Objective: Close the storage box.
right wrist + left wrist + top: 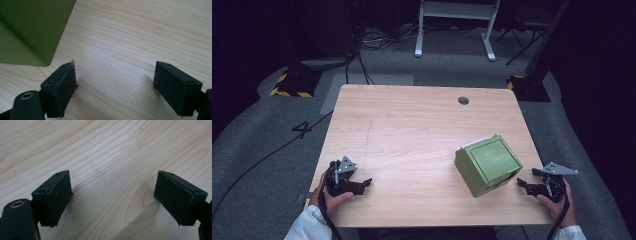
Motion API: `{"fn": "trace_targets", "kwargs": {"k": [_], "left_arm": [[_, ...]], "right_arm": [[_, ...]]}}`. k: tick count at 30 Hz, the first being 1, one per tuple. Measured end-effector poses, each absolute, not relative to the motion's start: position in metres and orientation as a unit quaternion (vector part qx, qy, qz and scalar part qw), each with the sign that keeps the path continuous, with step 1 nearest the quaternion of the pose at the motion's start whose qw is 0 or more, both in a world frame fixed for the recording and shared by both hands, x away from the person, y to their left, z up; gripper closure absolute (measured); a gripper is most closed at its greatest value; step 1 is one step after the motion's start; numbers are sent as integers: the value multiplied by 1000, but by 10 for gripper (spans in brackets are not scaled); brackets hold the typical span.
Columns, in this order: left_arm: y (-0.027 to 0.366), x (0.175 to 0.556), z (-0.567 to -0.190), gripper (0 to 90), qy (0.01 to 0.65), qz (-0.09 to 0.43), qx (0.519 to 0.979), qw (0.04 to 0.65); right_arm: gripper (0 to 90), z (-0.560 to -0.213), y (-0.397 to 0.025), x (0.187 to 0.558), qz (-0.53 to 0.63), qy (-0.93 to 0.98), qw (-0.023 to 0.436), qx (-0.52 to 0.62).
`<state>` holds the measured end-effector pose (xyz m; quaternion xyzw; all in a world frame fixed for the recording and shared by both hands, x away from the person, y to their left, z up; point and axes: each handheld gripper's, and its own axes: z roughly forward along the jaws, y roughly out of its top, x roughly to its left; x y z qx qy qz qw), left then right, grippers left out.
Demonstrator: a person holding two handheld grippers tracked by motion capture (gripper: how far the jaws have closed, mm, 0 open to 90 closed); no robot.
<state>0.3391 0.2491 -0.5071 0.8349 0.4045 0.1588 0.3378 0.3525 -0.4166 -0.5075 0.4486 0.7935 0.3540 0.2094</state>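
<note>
A: Going from the left, what does the left hand-held gripper [362, 184] do?

B: It rests low near the worktop's [412, 125] front-left corner, jaws spread wide with bare wood between them, grasping nothing. The left gripper view confirms the gap [112, 195].

A: And the box?

B: The green box [488, 166] sits right of centre, toward the front-right corner, turned at an angle to the worktop's edges. Its top carries an inset panel with a dark outline, possibly a lid.

A: How would it handle?

B: Probably stiff and smooth-sided, so somewhat slippery between flat pads. Its weight cannot be told. It looks wider than either jaw opening, so a grip across the whole body seems unlikely; a corner, an edge, or a push from both sides looks more workable.

A: The right hand-held gripper [526, 184]?

B: Just beside the box's near right face, close to the front-right corner, jaws released and empty. In the right gripper view the box's lower corner [32, 32] lies just ahead of one jaw, not between them.

A: Anything in the way?

B: Nothing else on the wood except a dark round hole [463, 100] near the far edge, well apart from the box.
</note>
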Motion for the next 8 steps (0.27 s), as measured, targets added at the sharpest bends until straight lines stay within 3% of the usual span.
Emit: {"fn": "trace_targets", "kwargs": {"k": [8], "left_arm": [[249,339,-507,147,404,159,835,338]], "right_arm": [[185,-507,-417,352,354,794,210,448]]}}
